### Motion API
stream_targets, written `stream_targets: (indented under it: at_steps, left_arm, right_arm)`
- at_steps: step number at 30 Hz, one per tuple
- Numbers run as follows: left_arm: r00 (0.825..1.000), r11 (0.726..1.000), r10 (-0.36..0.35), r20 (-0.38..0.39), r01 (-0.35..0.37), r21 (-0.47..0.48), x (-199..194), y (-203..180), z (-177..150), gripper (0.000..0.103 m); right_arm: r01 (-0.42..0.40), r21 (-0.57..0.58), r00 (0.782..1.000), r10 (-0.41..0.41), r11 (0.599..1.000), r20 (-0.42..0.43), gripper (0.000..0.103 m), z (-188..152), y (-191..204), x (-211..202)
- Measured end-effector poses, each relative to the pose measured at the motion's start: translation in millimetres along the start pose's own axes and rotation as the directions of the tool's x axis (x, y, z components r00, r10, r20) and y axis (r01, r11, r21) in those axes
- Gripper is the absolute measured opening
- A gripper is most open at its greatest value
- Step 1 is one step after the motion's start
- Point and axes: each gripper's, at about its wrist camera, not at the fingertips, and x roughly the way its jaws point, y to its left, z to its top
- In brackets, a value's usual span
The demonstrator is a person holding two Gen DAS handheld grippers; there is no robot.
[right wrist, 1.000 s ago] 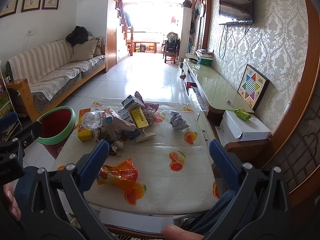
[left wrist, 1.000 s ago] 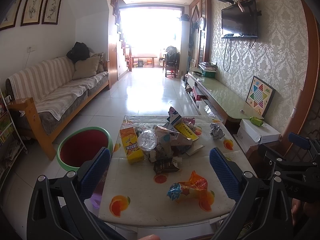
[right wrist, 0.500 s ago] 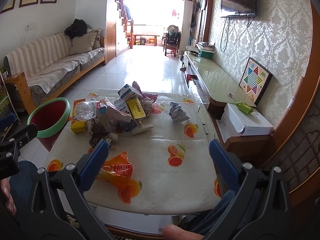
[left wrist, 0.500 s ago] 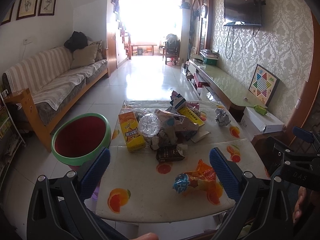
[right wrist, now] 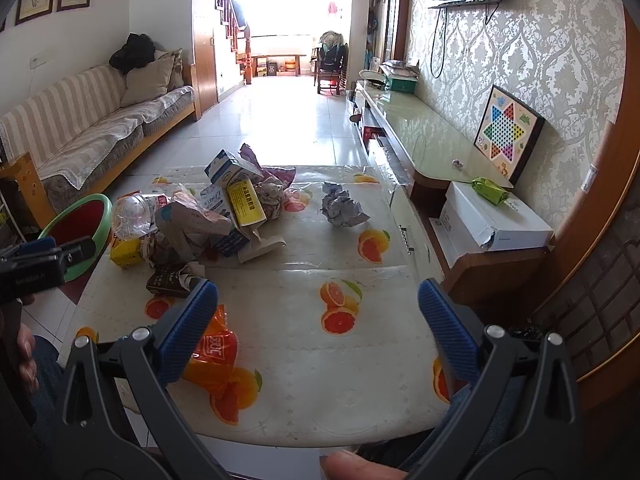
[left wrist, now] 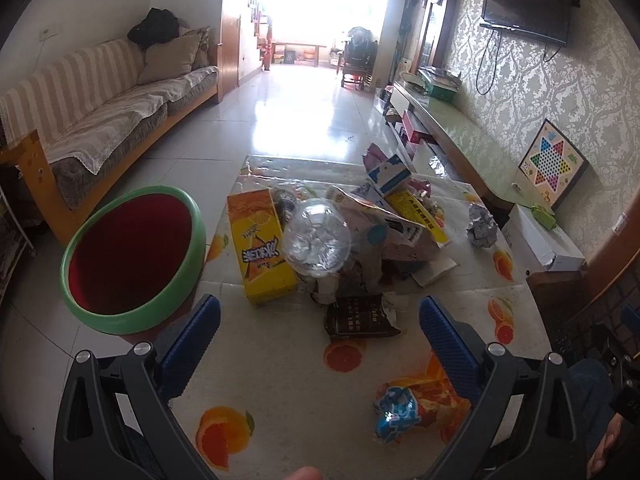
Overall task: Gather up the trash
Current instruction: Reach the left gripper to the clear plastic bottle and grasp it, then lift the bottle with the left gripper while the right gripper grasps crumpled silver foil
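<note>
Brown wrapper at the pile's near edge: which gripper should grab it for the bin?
Left, probably. The brown wrapper lies straight ahead of the open left gripper, and the bin stands just off that side. The right gripper, also open, sees the wrapper off to its left, so it would have to reach across.

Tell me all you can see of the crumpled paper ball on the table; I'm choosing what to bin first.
The paper ball is grey-white paper with faint print, crushed into a rough, creased lump. It rests on the fruit-patterned tablecloth near the table's right side, apart from the main trash pile, with nothing touching it but the cloth. Neither gripper is near it.
</note>
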Motion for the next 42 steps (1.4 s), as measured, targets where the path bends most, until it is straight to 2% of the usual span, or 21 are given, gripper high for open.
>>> stream_targets:
  at_steps: [4, 8, 11, 15, 17, 23, 26, 28, 30, 34, 37, 42]
  left_arm:
    - [0.999, 0.998, 0.041, -0.011, -0.041, -0.036, 22, 25, 36, 0.095]
    - [0.997, 0.999, -0.025, -0.069, 0.024, -0.021, 55, 26, 60, 0.095]
    - [0.993, 0.998, -0.048, -0.108, 0.052, 0.036, 81, 10, 63, 0.095]
    - [0.989, 0.996, 0.000, -0.145, 0.013, 0.092, 112, -5, 59, 0.095]
    - [0.985, 0.996, 0.010, -0.170, 0.005, 0.089, 124, -8, 58, 0.094]
    - [0.983, 0.998, 0.012, -0.185, -0.001, 0.057, 143, -2, 53, 0.089]
    - [0.980, 0.999, 0.009, -0.199, 0.001, 0.053, 151, 0, 51, 0.085]
    - [0.979, 0.998, 0.007, -0.203, 0.005, 0.060, 153, 0, 49, 0.065]
    - [0.980, 0.997, 0.020, -0.200, -0.005, 0.076, 154, -2, 49, 0.056]
    - [0.983, 0.997, 0.019, -0.181, -0.005, 0.079, 148, -1, 51, 0.056]
    - [0.990, 0.995, 0.021, -0.138, -0.008, 0.095, 135, -2, 55, 0.056]
    - [0.997, 0.992, 0.008, -0.074, 0.001, 0.122, 108, -5, 62, 0.056]
  right_arm:
    - [0.003, 0.027, 0.999, -0.002, 1.000, -0.044, 0.099, -12, -7, 16]
    - [-0.003, 0.041, 0.997, 0.006, 0.999, -0.071, 0.099, -20, -8, 28]
    - [-0.004, 0.048, 0.997, 0.007, 0.999, -0.073, 0.099, -21, -11, 31]
    - [0.001, 0.068, 0.996, 0.005, 0.998, -0.085, 0.099, -24, -16, 38]
    - [0.005, 0.077, 0.996, 0.002, 0.997, -0.094, 0.099, -25, -19, 42]
    - [0.000, 0.097, 0.994, 0.010, 0.995, -0.106, 0.099, -27, -23, 50]
    - [-0.005, 0.097, 0.994, 0.015, 0.995, -0.109, 0.099, -29, -22, 53]
    - [-0.006, 0.097, 0.993, 0.017, 0.995, -0.114, 0.099, -30, -21, 55]
    - [-0.005, 0.099, 0.993, 0.016, 0.995, -0.114, 0.099, -31, -22, 56]
    - [-0.005, 0.098, 0.993, 0.016, 0.995, -0.115, 0.099, -31, -21, 56]
    - [-0.017, 0.089, 0.994, 0.027, 0.996, -0.108, 0.099, -27, -19, 56]
    - [-0.072, 0.070, 0.993, 0.079, 0.995, -0.092, 0.099, -14, -9, 62]
